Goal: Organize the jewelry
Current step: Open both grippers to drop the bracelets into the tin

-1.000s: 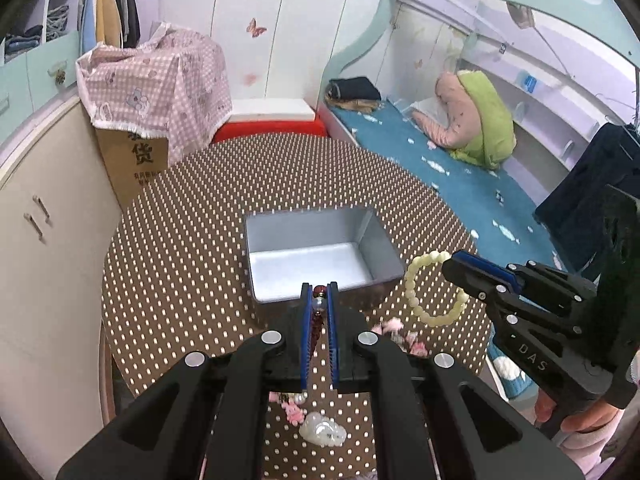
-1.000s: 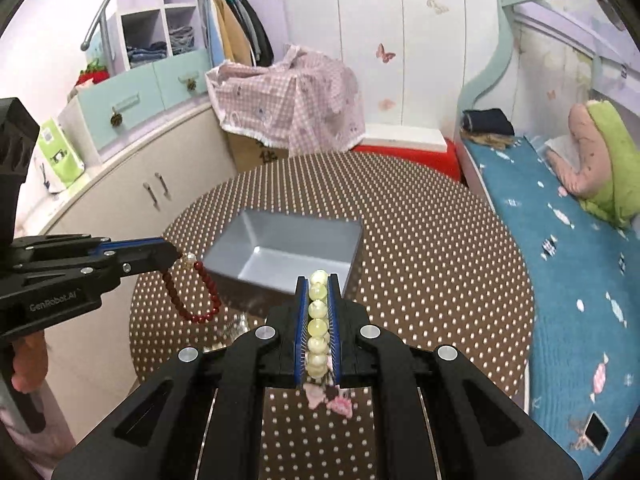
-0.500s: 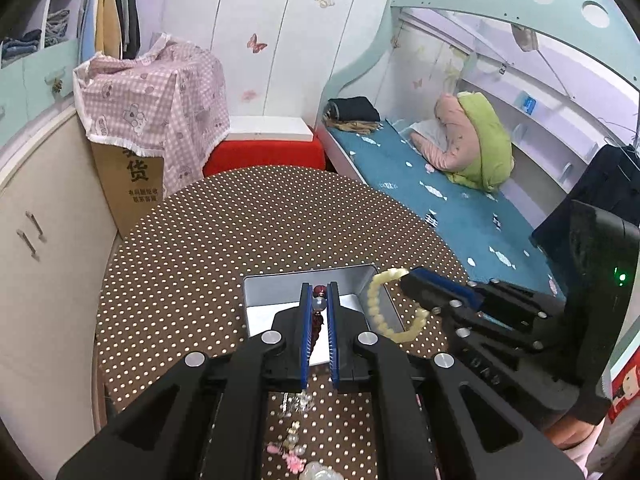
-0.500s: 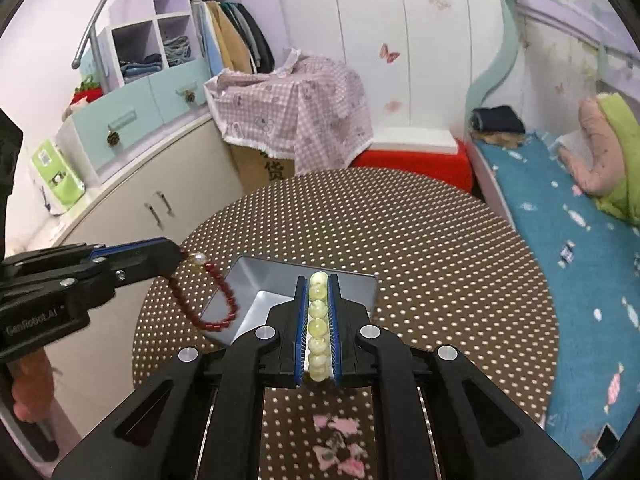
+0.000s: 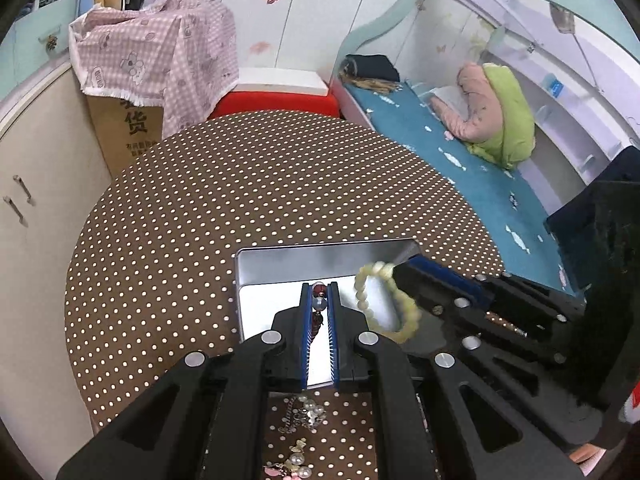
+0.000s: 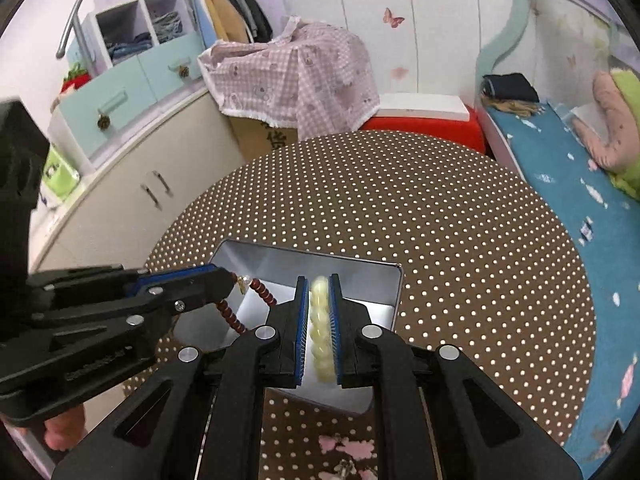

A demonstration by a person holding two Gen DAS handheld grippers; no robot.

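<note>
Overhead, both laden tongs (image 5: pixel 319 294) within tin rim (image 5: pixel 326 243).

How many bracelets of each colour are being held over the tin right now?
Dark red bead bracelet, in the left hand-held gripper: 1
Pale yellow-green bead bracelet, in the right hand-held gripper: 1
Total: 2, both above the silver tin.

pale bead bracelet (image 6: pixel 322 336): motion-blurred | red bead bracelet (image 5: pixel 319 312): mostly hidden between left gripper (image 5: pixel 320 312) pads
</note>
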